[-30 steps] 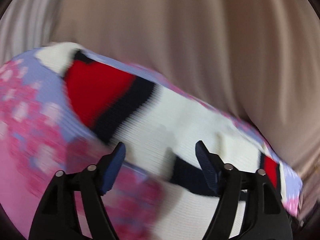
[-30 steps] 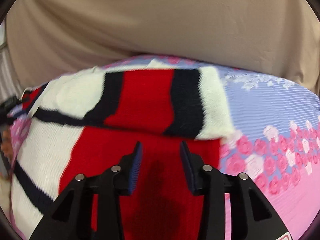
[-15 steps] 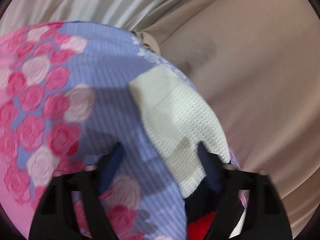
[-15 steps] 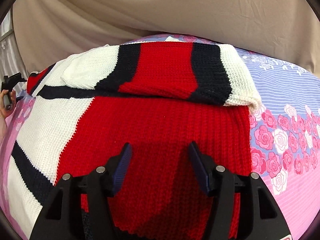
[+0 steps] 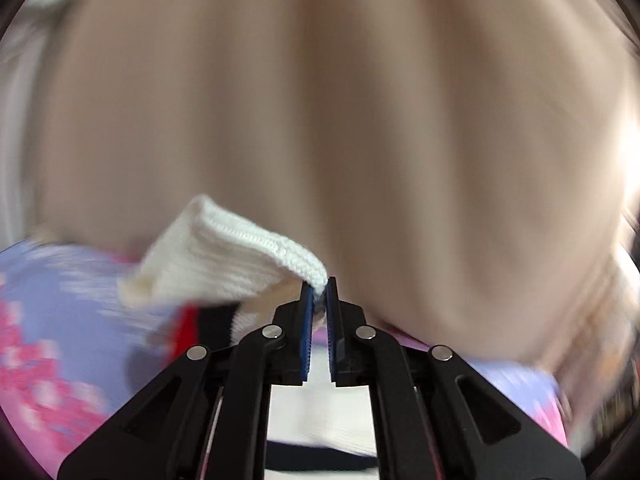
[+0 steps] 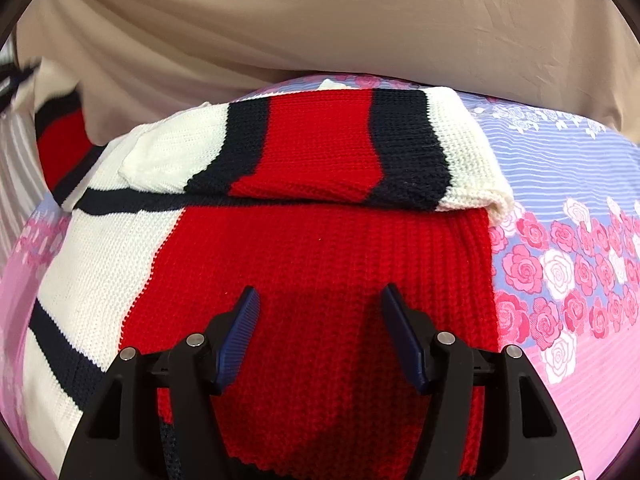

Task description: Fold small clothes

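Observation:
A red, white and navy knitted sweater (image 6: pixel 320 264) lies flat on the bed. One sleeve (image 6: pixel 320 148) is folded across its upper part. My right gripper (image 6: pixel 320 296) hovers open over the red body with nothing between its fingers. My left gripper (image 5: pixel 319 286) is shut on the white cuff (image 5: pixel 240 256) of the other sleeve and holds it up off the bed. In the right wrist view that raised sleeve (image 6: pixel 60 136) shows at the far left, blurred. The left wrist view is heavily blurred.
The bed sheet (image 6: pixel 560 264) is lilac and pink with a rose print and spreads right of the sweater. A beige cloth backdrop (image 6: pixel 320 20) rises behind the bed. Grey striped fabric (image 6: pixel 16 184) shows at the left edge.
My left gripper closed on the white cuff and swung upward with it. My right gripper opened wider and stayed over the red body. The sleeve at the far left lifted off the bed.

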The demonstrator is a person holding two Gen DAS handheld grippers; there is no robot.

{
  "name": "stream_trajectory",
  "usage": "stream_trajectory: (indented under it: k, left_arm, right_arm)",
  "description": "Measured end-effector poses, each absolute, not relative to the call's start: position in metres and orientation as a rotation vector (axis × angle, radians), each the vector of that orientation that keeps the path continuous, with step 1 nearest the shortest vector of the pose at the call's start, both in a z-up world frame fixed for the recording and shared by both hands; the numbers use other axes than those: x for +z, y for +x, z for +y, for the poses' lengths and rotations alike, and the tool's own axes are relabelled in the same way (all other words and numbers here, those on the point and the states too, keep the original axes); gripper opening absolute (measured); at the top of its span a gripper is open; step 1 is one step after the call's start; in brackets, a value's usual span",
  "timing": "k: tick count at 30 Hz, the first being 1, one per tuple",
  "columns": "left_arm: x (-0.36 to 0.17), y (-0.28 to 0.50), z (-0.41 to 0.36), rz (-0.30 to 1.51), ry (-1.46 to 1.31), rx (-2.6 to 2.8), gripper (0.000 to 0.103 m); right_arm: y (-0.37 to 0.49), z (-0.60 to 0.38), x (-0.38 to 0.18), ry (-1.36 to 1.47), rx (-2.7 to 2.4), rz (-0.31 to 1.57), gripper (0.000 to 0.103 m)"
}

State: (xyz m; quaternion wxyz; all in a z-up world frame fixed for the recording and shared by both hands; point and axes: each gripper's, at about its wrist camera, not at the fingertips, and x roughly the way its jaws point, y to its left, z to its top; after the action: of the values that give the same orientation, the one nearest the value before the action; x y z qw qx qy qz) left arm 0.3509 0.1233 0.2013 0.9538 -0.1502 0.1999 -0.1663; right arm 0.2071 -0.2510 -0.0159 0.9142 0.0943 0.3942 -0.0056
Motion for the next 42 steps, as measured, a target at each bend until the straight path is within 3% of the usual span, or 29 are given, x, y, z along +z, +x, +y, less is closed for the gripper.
stream_trajectory:
  k: [4,6,7,8,12,14,16,17,20,25,26,27,28,29,33,34,38,42]
  left_arm:
    - [0.159,0.342,-0.011,0.557,-0.196,-0.533,0.010]
    - [0.114,0.339,-0.058,0.633,-0.165,-0.576,0.022]
    - [0.094,0.338,-0.072,0.671,-0.154,-0.572,0.035]
    - [0.072,0.336,-0.079,0.713,-0.155,-0.568,0.035]
    - [0.043,0.318,-0.049,0.811,-0.267,-0.541,0.036]
    - [0.040,0.308,-0.003,0.788,-0.324,-0.469,0.053]
    - [0.045,0.305,0.039,0.744,-0.362,-0.362,0.065]
    - [0.046,0.309,0.063,0.731,-0.380,-0.299,0.066]
    - [0.036,0.320,0.105,0.778,-0.483,-0.215,0.066]
    - [0.011,0.334,0.129,0.846,-0.710,-0.245,0.066]
    - [0.008,0.337,0.129,0.855,-0.727,-0.236,0.064]
    - [0.009,0.339,0.129,0.847,-0.735,-0.228,0.058]
    - [0.013,0.340,0.134,0.836,-0.727,-0.219,0.034]
    - [0.019,0.342,0.130,0.818,-0.712,-0.224,0.007]
    - [0.048,0.334,0.131,0.708,-0.628,-0.155,0.008]
    - [0.048,0.333,0.130,0.697,-0.602,-0.136,0.008]
    - [0.019,0.345,0.120,0.794,-0.529,-0.105,0.008]
    - [0.005,0.342,0.128,0.802,-0.486,-0.083,0.008]
  right_arm:
    - [0.207,-0.255,-0.016,0.229,-0.003,0.807,0.062]
    - [0.207,-0.258,-0.016,0.249,0.008,0.806,0.065]
    - [0.207,-0.260,-0.016,0.258,0.013,0.805,0.066]
    - [0.207,-0.261,-0.016,0.266,0.014,0.803,0.067]
    - [0.207,-0.271,-0.011,0.313,0.032,0.788,0.067]
    - [0.209,-0.277,-0.001,0.326,0.041,0.764,0.067]
    - [0.218,-0.283,0.012,0.338,0.045,0.745,0.068]
    - [0.228,-0.289,0.020,0.349,0.043,0.736,0.070]
    - [0.261,-0.298,0.028,0.348,0.051,0.733,0.078]
    - [0.311,-0.303,0.003,0.375,-0.010,0.828,0.078]
    - [0.317,-0.302,0.000,0.391,-0.001,0.836,0.062]
    - [0.321,-0.301,0.002,0.399,0.014,0.833,0.018]
    - [0.324,-0.300,0.009,0.411,0.038,0.827,0.004]
    - [0.318,-0.301,0.028,0.434,0.057,0.750,0.005]
    - [0.267,-0.300,0.102,0.406,0.172,0.405,0.004]
    - [0.271,-0.301,0.097,0.363,0.129,0.422,0.004]
    - [0.329,-0.316,0.010,0.281,-0.097,0.816,0.004]
    - [0.292,-0.306,0.054,0.303,-0.006,0.593,0.003]
